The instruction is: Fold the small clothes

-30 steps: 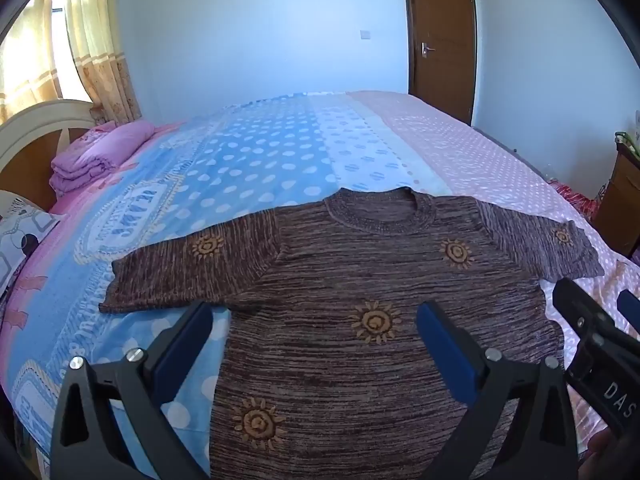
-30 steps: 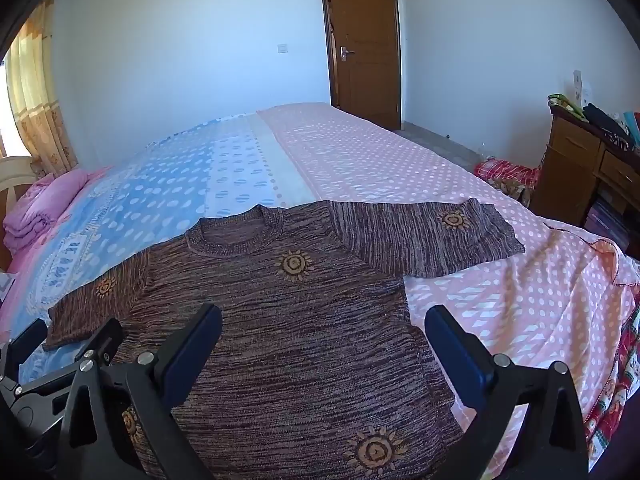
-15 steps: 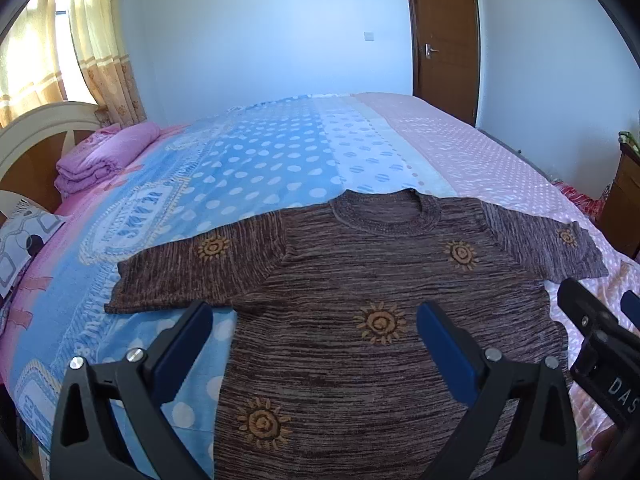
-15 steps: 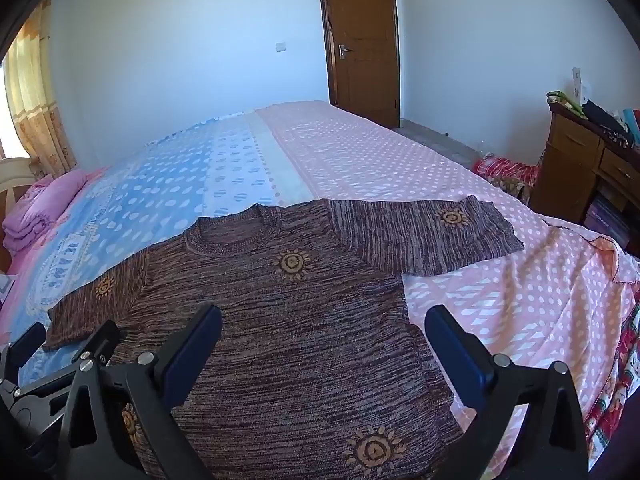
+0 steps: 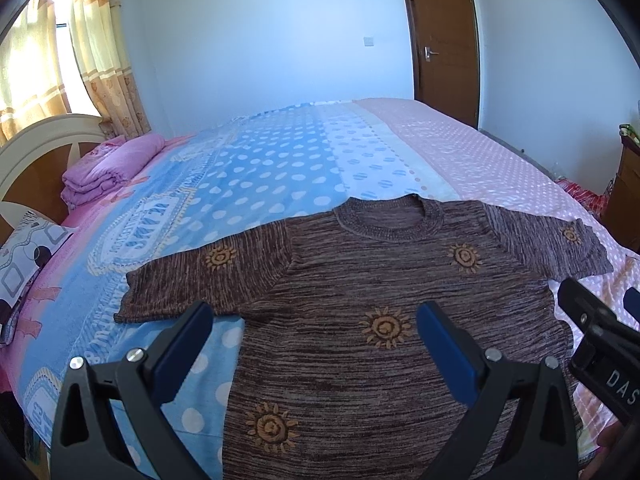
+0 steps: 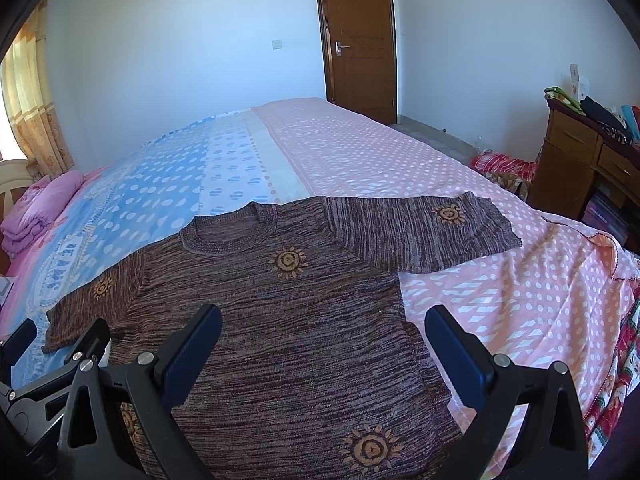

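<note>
A small brown knit sweater (image 5: 360, 280) with orange sun motifs lies flat, front up, on the bed, both short sleeves spread out; it also shows in the right wrist view (image 6: 288, 312). My left gripper (image 5: 316, 320) is open and empty, above the sweater's lower left part. My right gripper (image 6: 324, 328) is open and empty, above the sweater's lower right part. Each gripper shows at the edge of the other's view: the right one (image 5: 596, 328) and the left one (image 6: 56, 352).
The bed (image 5: 260, 168) has a blue dotted cover on the left and a pink dotted one (image 6: 400, 152) on the right. Folded pink clothes (image 5: 112, 164) lie by the headboard. A wooden dresser (image 6: 588, 160) stands at the right, a door (image 6: 360, 36) behind.
Both grippers have drifted slightly back from the sweater, so the view has shifted a little. The sweater lies as before and both grippers stay open.
</note>
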`<action>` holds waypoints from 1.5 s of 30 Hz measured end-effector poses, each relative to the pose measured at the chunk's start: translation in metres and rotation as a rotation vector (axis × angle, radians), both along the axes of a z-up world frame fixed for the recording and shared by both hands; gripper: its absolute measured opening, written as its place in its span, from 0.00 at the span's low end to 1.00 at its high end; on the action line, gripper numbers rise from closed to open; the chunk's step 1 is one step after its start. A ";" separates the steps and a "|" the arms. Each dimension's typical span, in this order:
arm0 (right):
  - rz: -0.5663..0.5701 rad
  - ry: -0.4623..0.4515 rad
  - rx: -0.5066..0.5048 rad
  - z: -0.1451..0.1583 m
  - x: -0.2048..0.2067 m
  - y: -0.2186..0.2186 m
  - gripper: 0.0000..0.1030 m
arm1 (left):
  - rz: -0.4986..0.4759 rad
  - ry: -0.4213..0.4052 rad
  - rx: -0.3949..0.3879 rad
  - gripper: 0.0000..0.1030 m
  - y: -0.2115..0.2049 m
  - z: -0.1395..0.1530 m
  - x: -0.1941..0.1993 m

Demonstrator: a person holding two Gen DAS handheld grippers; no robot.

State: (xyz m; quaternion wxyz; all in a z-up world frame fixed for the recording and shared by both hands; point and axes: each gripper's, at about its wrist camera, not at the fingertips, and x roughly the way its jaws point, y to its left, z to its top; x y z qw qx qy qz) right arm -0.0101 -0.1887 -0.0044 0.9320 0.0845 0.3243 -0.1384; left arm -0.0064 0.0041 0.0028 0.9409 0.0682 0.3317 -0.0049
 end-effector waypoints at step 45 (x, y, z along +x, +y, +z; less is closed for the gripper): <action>-0.039 0.002 0.025 0.003 -0.005 -0.012 0.99 | -0.048 -0.018 0.002 1.00 -0.018 0.011 -0.003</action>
